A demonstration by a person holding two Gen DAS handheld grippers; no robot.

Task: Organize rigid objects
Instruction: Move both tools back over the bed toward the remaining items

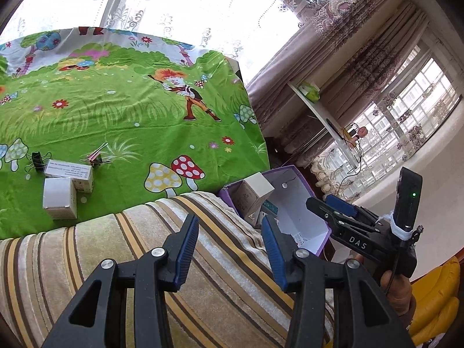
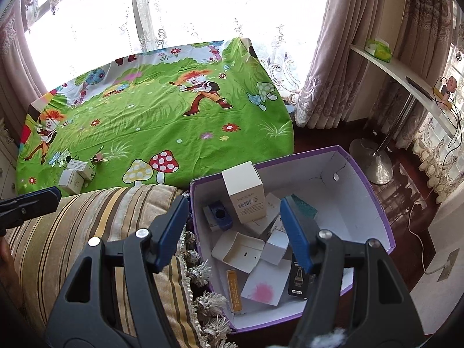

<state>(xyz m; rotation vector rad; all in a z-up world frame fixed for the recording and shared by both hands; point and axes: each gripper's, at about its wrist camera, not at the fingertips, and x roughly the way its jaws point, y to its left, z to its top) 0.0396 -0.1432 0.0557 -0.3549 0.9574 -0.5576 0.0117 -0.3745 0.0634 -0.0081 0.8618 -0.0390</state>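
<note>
On the far left of the green cartoon-print cloth (image 1: 139, 110) covering the worktop lies a black binder clip (image 1: 37, 159), and just beside it two small white cartons (image 1: 62, 191) sit touching each other, one with printed text on its top face. A pink binder clip (image 1: 95, 158) lies just to their right. All four rest well apart from the purple storage box (image 2: 374, 203).

Nearer the cameras, a striped beige-and-brown cushion (image 1: 145, 261) fills the foreground. The left hand-held gripper (image 1: 229, 246) hovers over this cushion with its blue pads parted and nothing between them.

To the right, the purple storage box stands against the cushion's tasselled edge, open-topped and white inside. It holds a jumble of cartons: a tall white carton with a barcode (image 2: 243, 191) leaning upright, a blue-topped item (image 2: 220, 214) beside it, a flat white carton (image 2: 239, 250), a sheet with a pink smudge (image 2: 262, 288) and a black packet (image 2: 297, 284).

The right hand-held gripper (image 2: 233, 232) hangs above the box, jaws moderately wide and empty.
</note>
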